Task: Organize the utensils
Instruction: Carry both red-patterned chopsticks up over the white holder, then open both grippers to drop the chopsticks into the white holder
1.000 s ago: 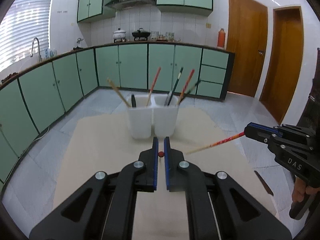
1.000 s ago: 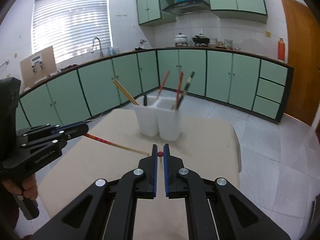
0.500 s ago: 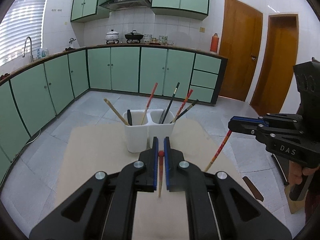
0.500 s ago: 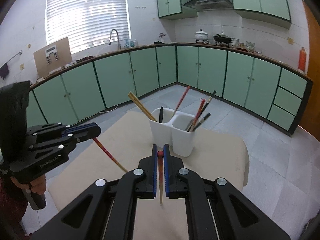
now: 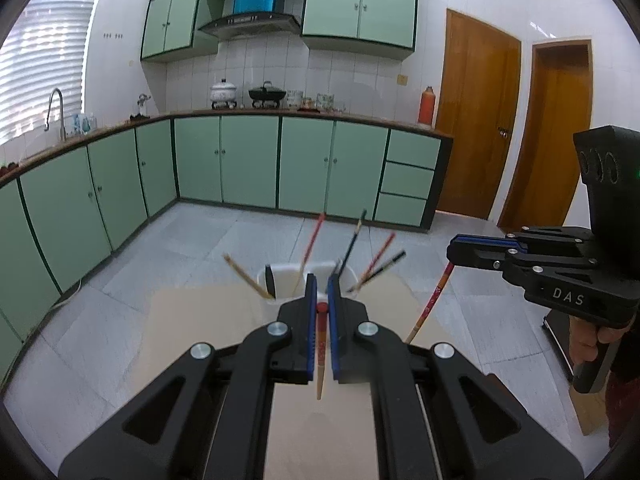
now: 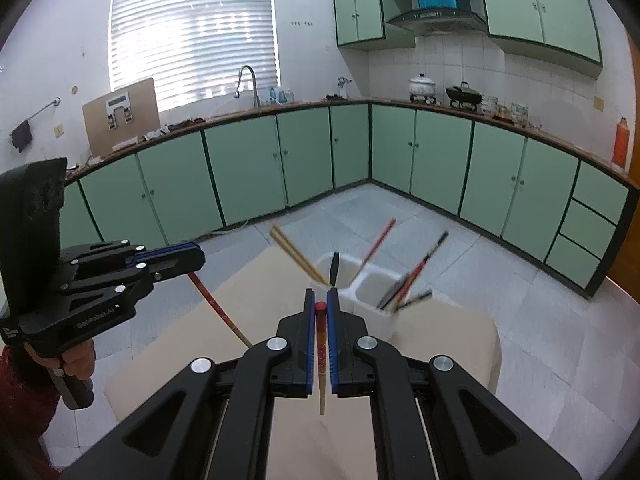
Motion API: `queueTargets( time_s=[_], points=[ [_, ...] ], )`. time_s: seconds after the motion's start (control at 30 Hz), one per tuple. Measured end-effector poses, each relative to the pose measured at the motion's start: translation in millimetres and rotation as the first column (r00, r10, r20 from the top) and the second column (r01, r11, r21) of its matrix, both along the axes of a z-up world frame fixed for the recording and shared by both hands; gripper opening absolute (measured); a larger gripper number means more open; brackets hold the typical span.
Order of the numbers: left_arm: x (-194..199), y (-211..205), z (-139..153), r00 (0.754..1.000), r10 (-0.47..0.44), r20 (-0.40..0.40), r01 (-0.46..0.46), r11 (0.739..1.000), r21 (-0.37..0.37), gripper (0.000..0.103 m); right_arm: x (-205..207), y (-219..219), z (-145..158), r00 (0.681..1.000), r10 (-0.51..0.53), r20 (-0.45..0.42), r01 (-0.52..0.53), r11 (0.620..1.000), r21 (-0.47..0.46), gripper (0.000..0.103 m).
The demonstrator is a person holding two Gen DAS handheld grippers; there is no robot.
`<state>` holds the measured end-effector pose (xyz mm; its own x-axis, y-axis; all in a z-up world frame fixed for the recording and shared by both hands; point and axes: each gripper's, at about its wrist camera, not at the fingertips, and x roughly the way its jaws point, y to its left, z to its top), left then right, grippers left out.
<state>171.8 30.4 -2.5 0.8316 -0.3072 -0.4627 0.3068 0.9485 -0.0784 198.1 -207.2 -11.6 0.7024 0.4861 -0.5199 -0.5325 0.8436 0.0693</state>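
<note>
White plastic forms the two-compartment utensil holder [image 6: 374, 298], which is set on the beige worktop [image 6: 452, 332] toward its far side. In the left compartment [image 6: 340, 270] a pair of pale wooden chopsticks [image 6: 294, 254], a black utensil handle [image 6: 334, 267] and one red chopstick [image 6: 378, 240] are leaned; in the right compartment [image 6: 380, 292] several dark and red sticks [image 6: 416, 276] are gathered, splayed rightward. The left gripper [image 5: 321, 306] is seen with its jaws nearly closed on a red-tipped chopstick [image 5: 320, 350] — held upright, tip downward, above the worktop. The right gripper [image 6: 321, 306] is likewise clamped on a second red-tipped chopstick [image 6: 321, 354], hung vertically just short of the holder.
</note>
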Motion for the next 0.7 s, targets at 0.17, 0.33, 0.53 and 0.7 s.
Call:
queueTargets(
  time_s=[0.17,0.33,0.53,0.7],
  points=[
    [17,-1,32,0.997,0.006,0.077,-0.007,1.0,0.003,0.005,21,2,32,0.998,-0.008,0.058,0.007,1.0,0.027,0.006],
    [46,-6,64,0.989,0.022,0.144,-0.021,1.0,-0.004,0.005,55,0,64,0.992,-0.06,0.113,0.053,0.996,0.066,0.006],
    [98,-21,72,0.985,0.047,0.169,-0.048,0.999,0.002,0.005,92,7,71,0.982,-0.119,0.146,0.115,0.993,0.041,0.006],
    [133,-32,46,0.982,0.071,0.174,-0.076,0.997,0.02,0.005,119,9,46,0.981,-0.148,0.129,0.146,0.989,0.024,0.006]
  ],
)
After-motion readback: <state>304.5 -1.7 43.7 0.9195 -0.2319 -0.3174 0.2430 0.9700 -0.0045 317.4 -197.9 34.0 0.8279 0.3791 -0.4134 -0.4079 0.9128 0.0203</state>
